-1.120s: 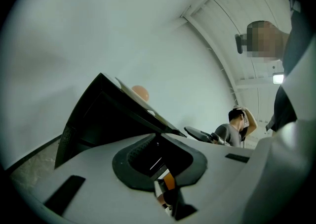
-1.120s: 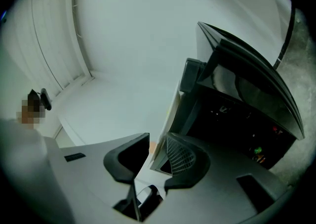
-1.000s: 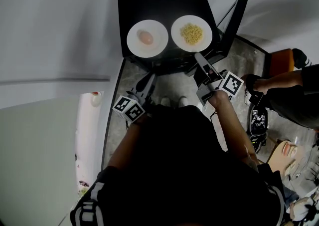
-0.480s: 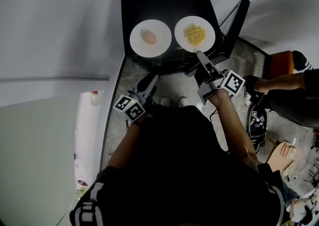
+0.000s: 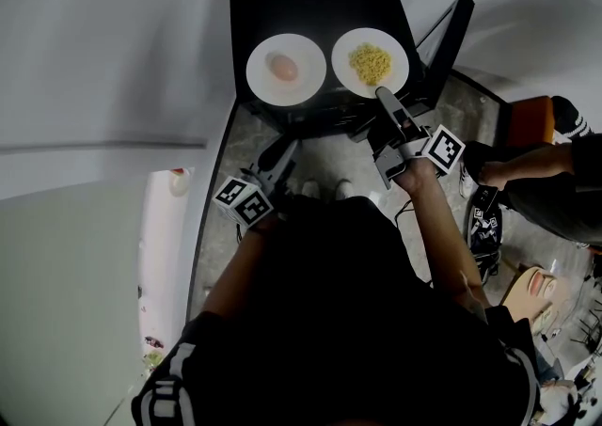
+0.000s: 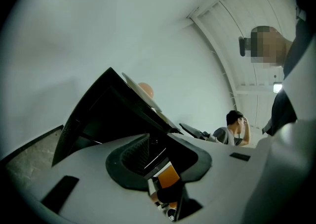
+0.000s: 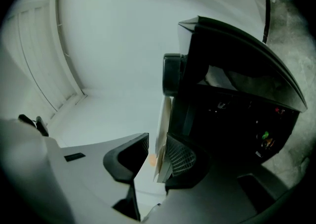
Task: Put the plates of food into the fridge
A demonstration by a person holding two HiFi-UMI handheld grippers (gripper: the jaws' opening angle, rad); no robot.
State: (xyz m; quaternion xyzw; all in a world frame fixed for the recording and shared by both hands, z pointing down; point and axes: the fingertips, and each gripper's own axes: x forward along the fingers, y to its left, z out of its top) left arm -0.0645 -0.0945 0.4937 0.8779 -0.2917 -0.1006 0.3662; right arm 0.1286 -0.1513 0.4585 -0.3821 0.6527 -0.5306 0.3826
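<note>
I read the right hand-held gripper (image 5: 381,92) as released. Its jaws have just been opening a little. The near rim of the white round plate of yellow noodles (image 5: 350,82) stands between them, lying against one pad with a gap at the other. From the jaws, this plate extends straight ahead across the black square worktop (image 5: 310,1).

Just beside it, to the left of the right hand-held gripper, sits the second white round plate (image 5: 306,87), which carries a pale pink rounded piece of food (image 5: 282,67).

I read the left hand-held gripper (image 5: 289,147) as released too, with its jaws apart and nothing between the pads. It is short of the worktop's front edge, and the second plate lies ahead of it and higher. Both plates rest on top of the worktop.
</note>
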